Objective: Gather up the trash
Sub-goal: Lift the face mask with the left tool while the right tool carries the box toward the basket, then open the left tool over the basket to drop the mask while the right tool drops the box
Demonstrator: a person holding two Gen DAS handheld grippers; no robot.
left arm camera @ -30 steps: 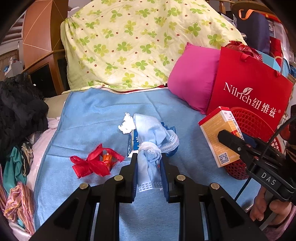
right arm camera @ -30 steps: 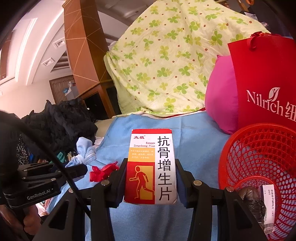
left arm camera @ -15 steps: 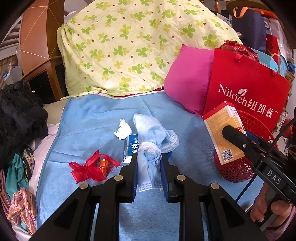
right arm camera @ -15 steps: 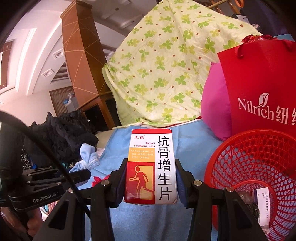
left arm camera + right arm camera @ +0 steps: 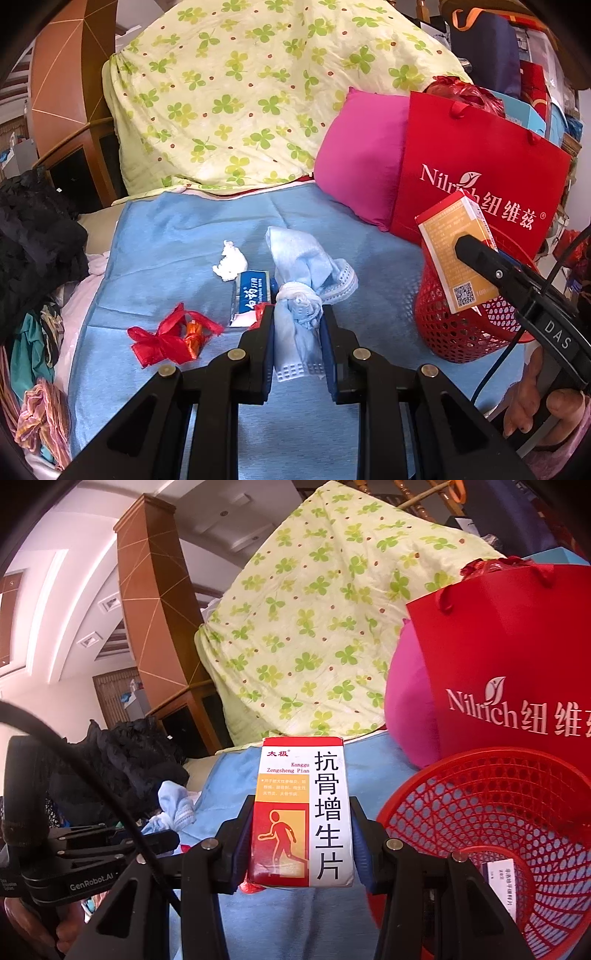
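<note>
In the left wrist view I am holding a bundled pale-blue disposable face mask (image 5: pixel 297 314) between the closed pads of my left gripper (image 5: pixel 297 347), lifted above the blue cloth sheet (image 5: pixel 177 243) and well left of the red plastic mesh basket (image 5: pixel 454 332). I am judging it soft, very light and easily crushed, so a pinch across the knotted middle is serving well and a firm squeeze is harming nothing. Further left of the basket, a blue foil wrapper (image 5: pixel 251 295) with white Chinese characters, a crumpled white tissue (image 5: pixel 229 260) and a red ribbon-like plastic scrap (image 5: pixel 166 338) are lying on the sheet. Behind the basket a red paper shopping bag (image 5: pixel 480 177) is reading "Nilrich" with Chinese characters.

In the right wrist view my right gripper (image 5: pixel 301 845) is clamping an upright red, orange and white cardboard medicine box (image 5: pixel 301 812) by its two narrow sides, just left of the basket's rim (image 5: pixel 480 764). I am expecting it to be light and stiff but dentable, with slick printed faces, so the grip low on the sides is suiting it. It is reading "Kanggu Zengsheng Pian" beside large Chinese characters. The other gripper's body is reading "GenRobot.AI".
</note>
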